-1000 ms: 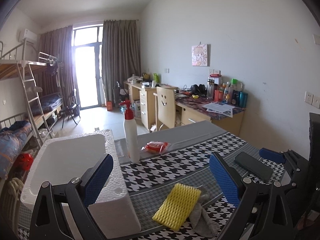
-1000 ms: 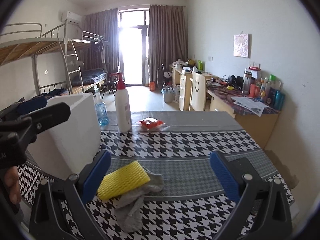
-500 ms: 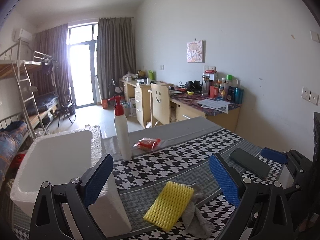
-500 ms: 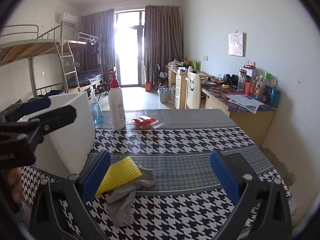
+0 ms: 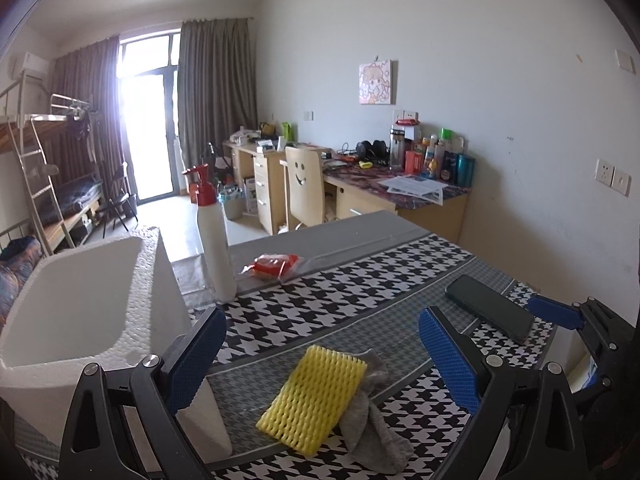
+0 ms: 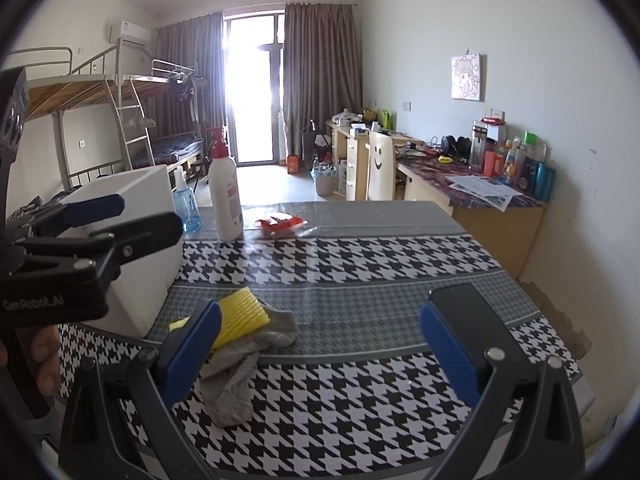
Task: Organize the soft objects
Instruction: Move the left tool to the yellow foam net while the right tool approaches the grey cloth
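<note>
Houndstooth tablecloth underneath; yellow foam net ribbed, lying atop crumpled grey sock, just beside white foam box. Left gripper and right gripper spread wide, empty. Since earlier: both views shifted slightly, objects unmoved.

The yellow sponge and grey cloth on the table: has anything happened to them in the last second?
No. The yellow sponge and grey cloth lie untouched beside the white foam box. Only the cameras shifted: both grippers eased forward and lower toward the pile. The left gripper and right gripper remain open, holding nothing. Bottle and phone stayed put.
</note>
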A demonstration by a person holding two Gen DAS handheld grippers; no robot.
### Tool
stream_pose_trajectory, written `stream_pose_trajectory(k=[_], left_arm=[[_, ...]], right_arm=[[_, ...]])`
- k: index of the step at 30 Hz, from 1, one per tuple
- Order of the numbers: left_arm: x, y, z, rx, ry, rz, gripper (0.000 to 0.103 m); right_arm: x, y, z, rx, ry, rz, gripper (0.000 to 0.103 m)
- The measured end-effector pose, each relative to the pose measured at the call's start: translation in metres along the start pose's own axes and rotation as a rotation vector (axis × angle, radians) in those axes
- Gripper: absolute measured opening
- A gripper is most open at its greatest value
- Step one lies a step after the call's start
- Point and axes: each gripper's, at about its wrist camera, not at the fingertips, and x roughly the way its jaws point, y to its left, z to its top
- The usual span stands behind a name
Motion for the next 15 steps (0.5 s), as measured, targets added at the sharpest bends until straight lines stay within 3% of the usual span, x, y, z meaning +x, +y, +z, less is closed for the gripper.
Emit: stream_pose_trajectory(k=[15], left_arm=[[0.024, -0.015, -0.011, 0.006, 0.073, -0.016, 0.097]], right_arm=[[-0.001, -0.015, -0.019, 0.024, 0.031, -0.003, 0.101]])
